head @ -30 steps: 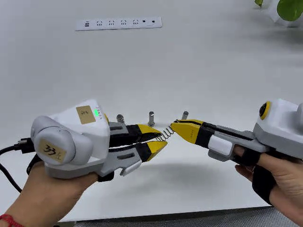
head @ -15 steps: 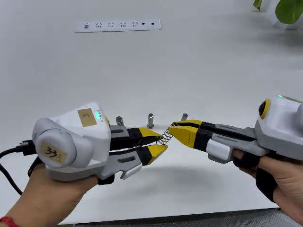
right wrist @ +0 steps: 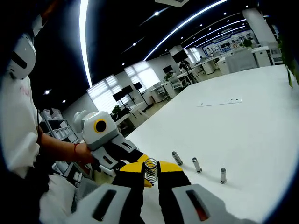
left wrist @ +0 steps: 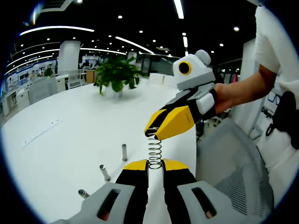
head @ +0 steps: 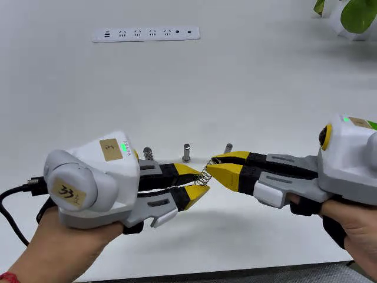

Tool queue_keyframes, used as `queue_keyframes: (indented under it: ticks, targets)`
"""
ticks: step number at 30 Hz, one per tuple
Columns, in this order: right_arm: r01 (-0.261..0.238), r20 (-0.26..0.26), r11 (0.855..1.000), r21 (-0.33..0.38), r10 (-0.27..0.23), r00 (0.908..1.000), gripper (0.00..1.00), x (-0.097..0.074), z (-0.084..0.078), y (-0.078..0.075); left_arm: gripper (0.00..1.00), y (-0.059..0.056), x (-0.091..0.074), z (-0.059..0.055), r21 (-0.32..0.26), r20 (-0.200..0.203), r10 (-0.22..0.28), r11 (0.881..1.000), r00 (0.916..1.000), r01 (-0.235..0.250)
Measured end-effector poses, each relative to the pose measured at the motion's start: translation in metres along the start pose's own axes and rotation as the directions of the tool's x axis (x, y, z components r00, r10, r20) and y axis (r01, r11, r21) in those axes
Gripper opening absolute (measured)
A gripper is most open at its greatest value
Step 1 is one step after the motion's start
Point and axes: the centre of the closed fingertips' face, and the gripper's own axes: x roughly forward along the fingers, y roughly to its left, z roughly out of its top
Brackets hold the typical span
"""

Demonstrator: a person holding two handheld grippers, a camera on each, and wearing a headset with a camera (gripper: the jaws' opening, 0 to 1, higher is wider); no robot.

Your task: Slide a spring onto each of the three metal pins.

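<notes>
Scene: At a white workbench (head: 265, 88), a person brings two hand-held grippers tip to tip low in the head view, with a small coil bridging the gap.
Spring: The spring (head: 204, 173) is held in the air at lower centre of the frame. It is just in front of the row of pins and touches none of them.
Left gripper: The left gripper (head: 199, 180), at lower left, has its jaws closed on the spring's near end. In its own view the coil rises straight out from between the yellow tips.
Right gripper: The right gripper (head: 211, 165), lying across the right side of the frame, pinches the opposite end with its jaws nearly together.
Pins: Three stand upright in a row just above the tips: the left pin (head: 148, 153), middle pin (head: 187, 151) and right pin (head: 227, 147). The left pin looks already coiled, and the other two look bare.
Step in hand: This is apparently a hand-over or re-grip, so that one gripper alone can carry the spring to a bare pin.
Doing it well: One hold should be firm before the other lets go. The grip should sit near one end, leaving the bore open. The coil then needs turning upright, centring over the pin top and lowering straight.
Risk: A squeezed spring may shoot out sideways, and a tilted one would likely catch on the pin's rim.
</notes>
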Motion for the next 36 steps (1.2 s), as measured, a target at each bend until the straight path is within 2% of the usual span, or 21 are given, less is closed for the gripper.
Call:
queue_keyframes:
  ticks: [10,20,23,33,36]
  targets:
    - [-0.004,-0.043,0.995,-0.103,-0.001,0.9991,0.11,0.002,0.000,0.005,0.11,-0.002,0.000,-0.002,0.005,-0.005,-0.002,1.000,1.0000,0.002]
    - [-0.010,-0.085,0.982,-0.189,-0.006,0.9964,0.12,0.005,0.000,0.011,0.10,-0.002,0.000,-0.002,0.010,-0.003,-0.008,1.000,1.0000,0.008]
    - [-0.013,-0.106,0.974,-0.226,-0.011,0.9943,0.12,0.006,-0.001,0.014,0.10,-0.003,0.000,-0.001,0.011,-0.003,-0.010,1.000,0.9999,0.010]
    - [-0.028,-0.126,0.968,-0.248,-0.004,0.9920,0.12,0.005,0.002,0.017,0.10,-0.006,-0.001,0.000,0.013,0.007,-0.015,1.000,0.9999,0.015]
    - [-0.044,-0.156,0.964,-0.261,0.003,0.9878,0.20,-0.001,0.004,0.017,0.10,-0.008,-0.002,0.001,0.017,0.005,-0.018,1.000,0.9998,0.018]
